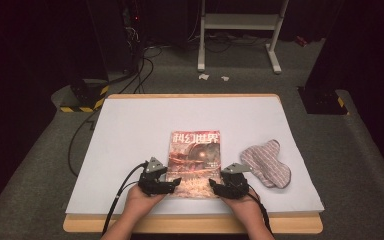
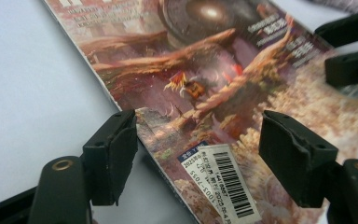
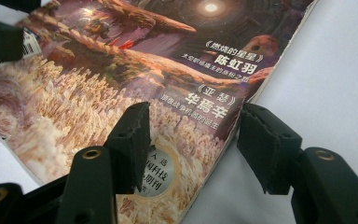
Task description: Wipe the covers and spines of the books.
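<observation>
A magazine (image 1: pixel 195 157) with a reddish illustrated cover lies flat on the white table top (image 1: pixel 130 130), near the front edge. My left gripper (image 1: pixel 173 183) is at its lower left corner. In the left gripper view the magazine (image 2: pixel 205 70) has its edge between the wide-apart jaws of the left gripper (image 2: pixel 198 140), one jaw on the table and one over the cover by the barcode label (image 2: pixel 223 182). My right gripper (image 1: pixel 214 185) is at the lower right corner. Its jaws (image 3: pixel 193 135) also straddle the edge of the magazine (image 3: pixel 121 70), and neither pad presses on it.
A striped fabric pouch (image 1: pixel 266 164) lies right of the magazine, close to my right hand. A white metal stand (image 1: pixel 240 22) is on the floor behind the table, and black cables (image 1: pixel 80 135) run down the left side.
</observation>
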